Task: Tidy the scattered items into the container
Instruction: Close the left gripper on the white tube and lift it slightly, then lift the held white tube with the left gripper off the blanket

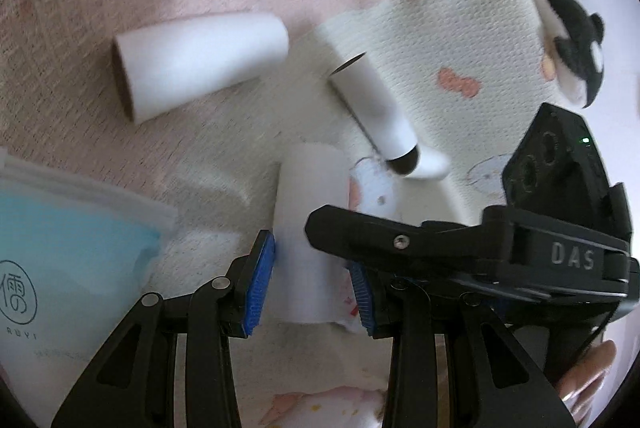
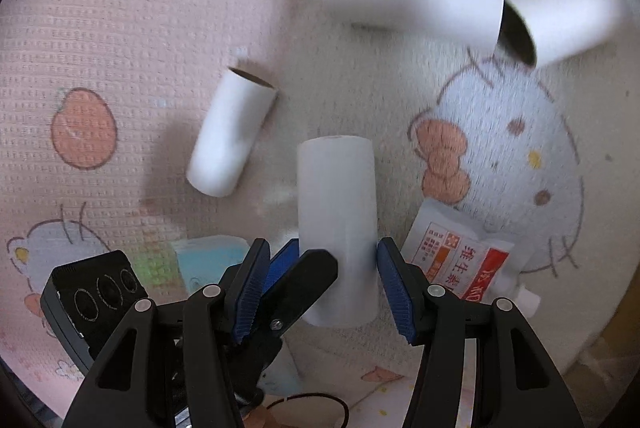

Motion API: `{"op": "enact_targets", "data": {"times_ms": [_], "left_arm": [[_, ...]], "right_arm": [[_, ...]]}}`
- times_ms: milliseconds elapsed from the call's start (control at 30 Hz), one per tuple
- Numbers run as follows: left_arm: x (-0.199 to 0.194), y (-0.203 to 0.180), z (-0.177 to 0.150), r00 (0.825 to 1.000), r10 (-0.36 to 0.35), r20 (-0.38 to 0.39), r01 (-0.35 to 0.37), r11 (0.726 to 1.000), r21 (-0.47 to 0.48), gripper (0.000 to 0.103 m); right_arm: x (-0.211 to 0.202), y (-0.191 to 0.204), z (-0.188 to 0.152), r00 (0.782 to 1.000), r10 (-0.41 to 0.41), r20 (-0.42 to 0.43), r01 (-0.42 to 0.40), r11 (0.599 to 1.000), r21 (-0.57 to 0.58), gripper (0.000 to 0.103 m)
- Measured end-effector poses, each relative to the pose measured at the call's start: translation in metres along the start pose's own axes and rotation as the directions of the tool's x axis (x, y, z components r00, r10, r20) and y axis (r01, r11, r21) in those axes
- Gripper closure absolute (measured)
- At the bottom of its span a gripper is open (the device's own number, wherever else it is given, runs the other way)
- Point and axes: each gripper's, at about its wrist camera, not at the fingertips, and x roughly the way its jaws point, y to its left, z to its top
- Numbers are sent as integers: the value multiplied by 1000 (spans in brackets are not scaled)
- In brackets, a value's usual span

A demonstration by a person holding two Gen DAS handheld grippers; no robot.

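This looks like a home, probably a bedroom or a child's room. The surface is a soft pink blanket printed with cartoon cats and bows. A plush orca lies at its edge, and paper rolls, a sachet and a blue pouch are scattered about.

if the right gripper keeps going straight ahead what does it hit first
The white roll already standing between the fingers of the right gripper; beyond it, probably only the blanket, though depth is unclear.
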Motion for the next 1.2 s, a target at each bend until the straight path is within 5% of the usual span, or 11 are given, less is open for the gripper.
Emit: {"op": "enact_targets", "data": {"times_ms": [267, 467, 667, 867, 1033, 1200], "left_arm": [[-26, -7, 7, 997, 26, 69, -32, 995, 96, 59], [-48, -10, 11, 991, 27, 131, -43, 992, 122, 58], [-63, -10, 14, 988, 32, 154, -57, 986, 155, 58], [-60, -1, 21, 992, 18, 127, -33, 993, 115, 58], [-48, -7, 22, 998, -5, 56, -3, 990, 142, 58], [-20, -14, 20, 999, 11, -34, -5, 987, 161, 53]], "right_arm": [[-31, 9, -7, 987, -27, 158, 27, 1000, 3, 50], [-59, 28, -34, 919, -110, 378, 119, 993, 1, 50], [-94, 34, -63, 845, -180, 504, 261, 961, -94, 50], [-65, 13, -70, 884, -98, 457, 163, 981, -105, 50], [-54, 6, -79, 853, -88, 514, 207, 962, -179, 50], [-35, 5, -85, 874, -67, 481, 215, 941, -260, 50]]}}
